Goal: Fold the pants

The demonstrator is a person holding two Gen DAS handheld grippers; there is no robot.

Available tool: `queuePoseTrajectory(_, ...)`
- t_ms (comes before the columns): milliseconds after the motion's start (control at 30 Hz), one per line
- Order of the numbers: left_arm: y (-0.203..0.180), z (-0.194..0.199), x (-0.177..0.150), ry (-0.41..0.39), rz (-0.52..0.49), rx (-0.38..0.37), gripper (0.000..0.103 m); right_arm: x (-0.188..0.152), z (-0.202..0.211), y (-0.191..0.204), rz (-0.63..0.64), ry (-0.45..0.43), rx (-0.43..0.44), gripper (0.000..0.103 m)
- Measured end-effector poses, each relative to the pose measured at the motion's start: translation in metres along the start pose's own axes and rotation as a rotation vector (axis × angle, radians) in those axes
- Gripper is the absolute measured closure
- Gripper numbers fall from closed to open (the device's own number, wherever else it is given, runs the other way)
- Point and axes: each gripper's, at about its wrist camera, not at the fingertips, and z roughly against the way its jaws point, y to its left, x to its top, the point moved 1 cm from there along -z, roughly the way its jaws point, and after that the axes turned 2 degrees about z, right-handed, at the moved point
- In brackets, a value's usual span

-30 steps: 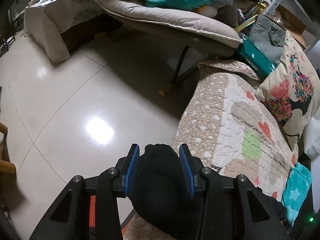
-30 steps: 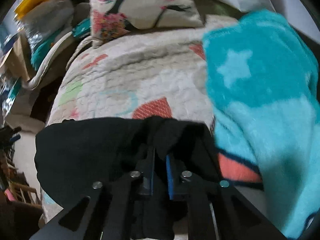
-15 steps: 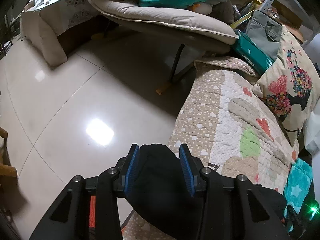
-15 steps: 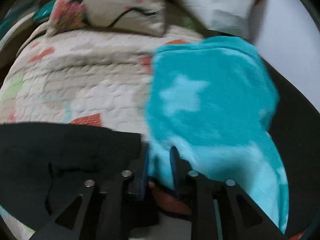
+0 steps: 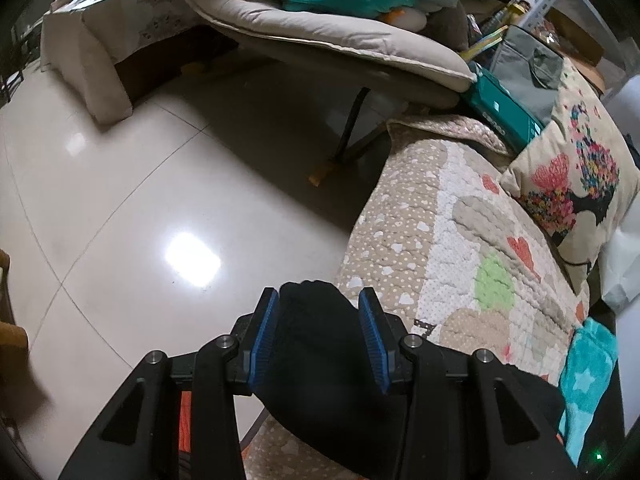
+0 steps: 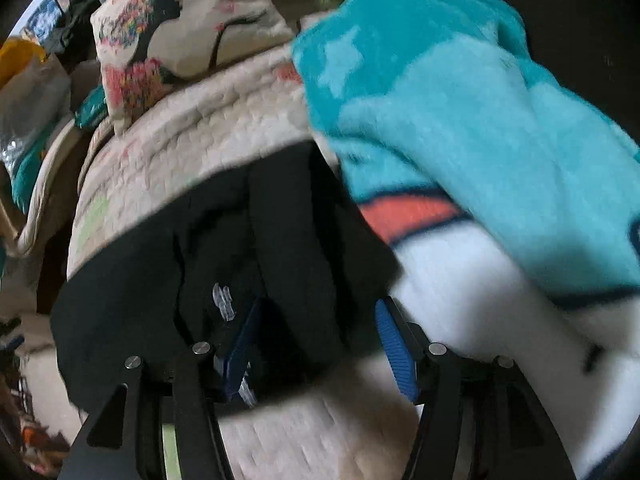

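The black pants (image 6: 160, 280) lie across the patterned quilt (image 6: 224, 128) on the sofa. My right gripper (image 6: 319, 306) hangs over their right end with its jaws opening. A fold of the black cloth lies loosely between the blue pads (image 6: 394, 344), which do not press on it. In the left wrist view, my left gripper (image 5: 319, 298) is shut on a bunched end of the pants (image 5: 320, 380) at the quilt's front edge, above the floor. The fabric fills the space between its blue pads (image 5: 264, 332).
A teal star blanket (image 6: 460, 120) is heaped right beside the pants. A floral pillow (image 5: 572, 184) leans at the sofa's back. Left of the sofa are the glossy tiled floor (image 5: 160, 160), a padded lounge chair (image 5: 320, 36) piled with things, and a teal box (image 5: 504, 112).
My right gripper was shut on the pants; its jaws have spread wide and the cloth now lies loose between them. It also swung sideways and rolled. The left gripper has kept its grip and place.
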Motion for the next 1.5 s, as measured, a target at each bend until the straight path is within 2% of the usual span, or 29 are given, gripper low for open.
queuePoseTrajectory(67,0.004,0.001,0.002,-0.003,0.011,-0.002,0.063,0.003,-0.01,0.004,-0.004,0.028,0.021,0.042)
queuePoseTrajectory(100,0.006,0.002,0.003,-0.009,0.016,-0.004,0.063,0.004,-0.014,0.005,-0.003,0.044,0.026,0.064)
queuePoseTrajectory(133,0.007,0.003,0.004,-0.016,0.017,0.002,0.063,0.005,-0.013,0.007,0.006,0.056,0.037,0.076)
queuePoseTrajectory(200,0.009,0.003,0.005,-0.019,0.02,0.012,0.063,0.007,-0.003,0.015,0.058,0.042,0.024,0.083)
queuePoseTrajectory(333,0.014,0.0,0.007,-0.006,0.041,0.006,0.063,0.018,0.015,0.025,0.144,-0.004,-0.066,0.085)
queuePoseTrajectory(433,0.017,0.0,0.007,-0.01,0.039,0.021,0.063,0.026,0.022,0.02,0.161,-0.035,-0.15,0.086)
queuePoseTrajectory(533,0.022,-0.001,0.009,-0.01,0.052,0.027,0.063,0.031,0.026,-0.003,0.127,-0.041,-0.237,0.085)
queuePoseTrajectory(600,0.023,-0.001,0.01,-0.014,0.063,0.035,0.063,0.032,0.022,-0.016,0.118,-0.029,-0.298,0.078)
queuePoseTrajectory(633,0.025,-0.001,0.011,-0.016,0.069,0.039,0.063,0.031,0.019,-0.02,0.127,-0.019,-0.31,0.072)
queuePoseTrajectory(700,0.031,-0.001,0.013,-0.02,0.084,0.043,0.063,0.03,0.019,-0.019,0.153,-0.014,-0.306,0.068)
queuePoseTrajectory(733,0.035,0.0,0.013,-0.022,0.094,0.047,0.063,0.03,0.02,-0.018,0.163,-0.013,-0.309,0.063)
queuePoseTrajectory(833,0.052,-0.002,0.01,-0.016,0.121,0.059,0.063,0.028,0.041,-0.022,0.16,-0.017,-0.3,0.053)
queuePoseTrajectory(967,0.076,-0.004,-0.003,0.01,0.183,0.05,0.063,0.027,0.086,-0.031,0.117,-0.095,-0.294,0.046)
queuePoseTrajectory(1033,0.086,-0.004,-0.025,0.024,0.262,0.019,0.062,0.031,0.1,-0.021,0.147,-0.142,-0.261,0.046)
queuePoseTrajectory(1100,0.085,-0.008,-0.049,0.067,0.337,-0.075,0.061,0.036,0.102,0.005,0.214,-0.153,-0.158,0.046)
queuePoseTrajectory(1167,0.077,-0.011,-0.068,0.092,0.373,-0.15,0.061,0.035,0.09,0.044,0.32,-0.121,-0.035,0.046)
queuePoseTrajectory(1267,0.065,-0.01,-0.095,0.084,0.39,-0.172,0.061,0.03,0.065,0.121,0.526,-0.081,0.168,0.046)
queuePoseTrajectory(1333,0.061,-0.012,-0.104,0.086,0.388,-0.181,0.061,0.022,0.048,0.169,0.652,-0.058,0.244,0.046)
queuePoseTrajectory(1433,0.06,-0.013,-0.108,0.067,0.383,-0.186,0.055,0.007,0.015,0.236,0.793,0.051,0.349,0.046)
queuePoseTrajectory(1500,0.061,-0.016,-0.113,0.088,0.415,-0.202,0.053,-0.005,-0.013,0.283,0.868,0.146,0.39,0.046)
